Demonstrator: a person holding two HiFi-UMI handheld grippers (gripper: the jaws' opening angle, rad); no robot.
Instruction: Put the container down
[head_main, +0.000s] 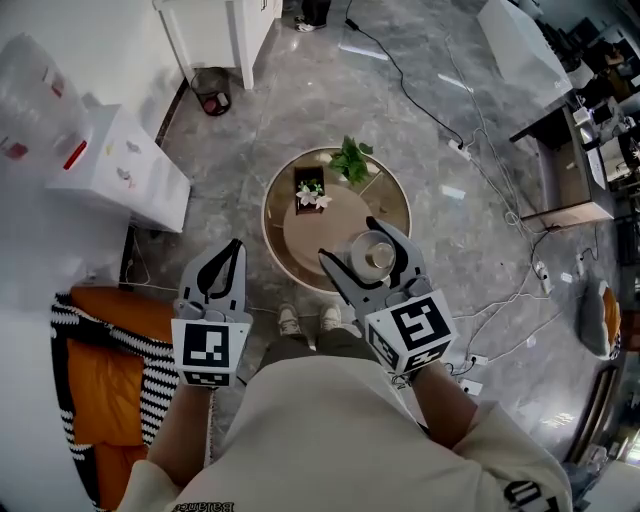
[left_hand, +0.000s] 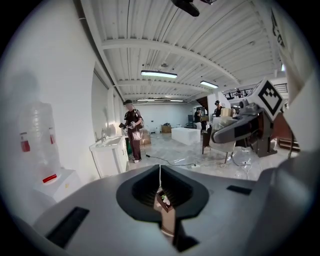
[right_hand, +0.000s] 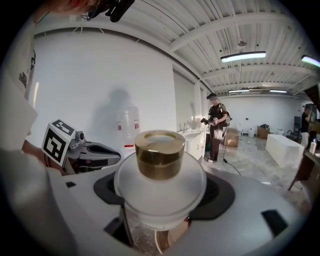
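Glass container (right_hand: 160, 175): we are gripping it in the right gripper (head_main: 347, 238) — jaws clamped on its frosted body, gold lid up.
Place: it is showing over the near part of the table (head_main: 300, 235) in the head view.
Left gripper (head_main: 233, 252): we are holding it alongside — jaws together, nothing between.

Round table (head_main: 300, 240) on grey marble floor (head_main: 300, 100); leafy plant (head_main: 350, 158), flower box (head_main: 311, 190) at far edge. Orange cushion (head_main: 95, 385) left, possibly a sofa.
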